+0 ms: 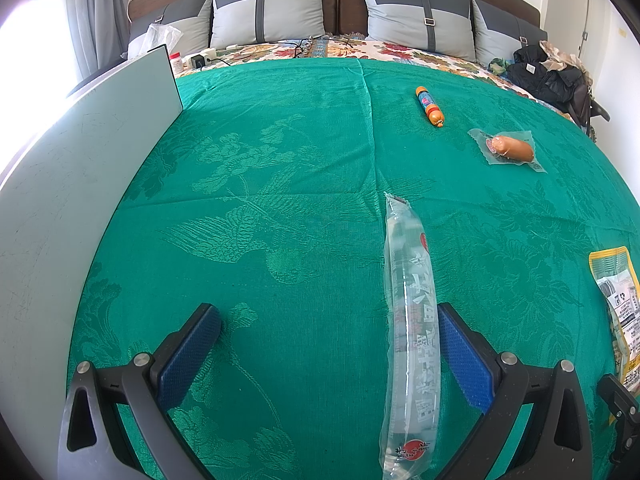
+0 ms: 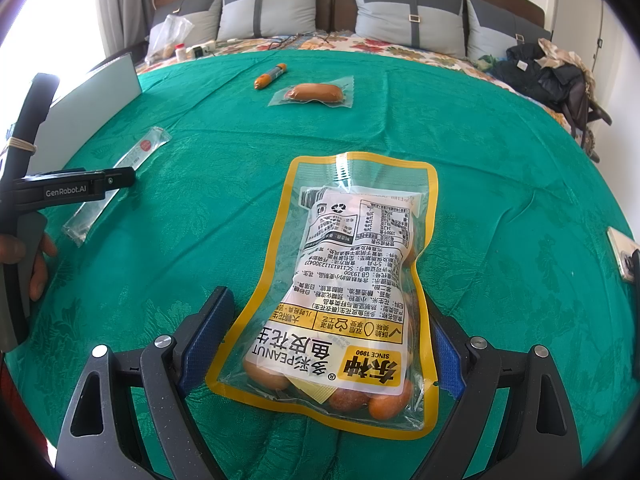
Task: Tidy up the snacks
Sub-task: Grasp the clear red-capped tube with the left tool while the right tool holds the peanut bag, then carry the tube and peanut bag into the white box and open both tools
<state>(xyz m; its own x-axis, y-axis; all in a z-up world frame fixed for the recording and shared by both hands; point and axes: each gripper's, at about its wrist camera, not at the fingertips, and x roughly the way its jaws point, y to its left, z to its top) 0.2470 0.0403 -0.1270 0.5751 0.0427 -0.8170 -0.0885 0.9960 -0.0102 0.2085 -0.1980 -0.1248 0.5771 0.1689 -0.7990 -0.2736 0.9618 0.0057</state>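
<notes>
A long clear snack packet (image 1: 412,328) lies lengthwise on the green cloth (image 1: 280,160), between the fingers of my open left gripper (image 1: 326,316) and close to its right finger. A yellow-bordered bag of peanuts (image 2: 352,280) lies flat on the cloth between the fingers of my open right gripper (image 2: 328,308), and the bag's edges reach both pads. Farther back lie a small orange sausage stick (image 1: 429,106) and a vacuum-packed sausage (image 1: 510,148). In the right wrist view the stick (image 2: 271,76) and sausage (image 2: 314,94) show at the far middle, and the clear packet (image 2: 132,156) at the left.
A white board (image 1: 80,200) stands along the cloth's left side. Grey pillows (image 1: 268,12) line the headboard, with a plastic bag, a small bottle and a power strip before them. Dark clothes (image 1: 548,72) are piled at the far right. A phone (image 2: 622,252) lies at the right edge.
</notes>
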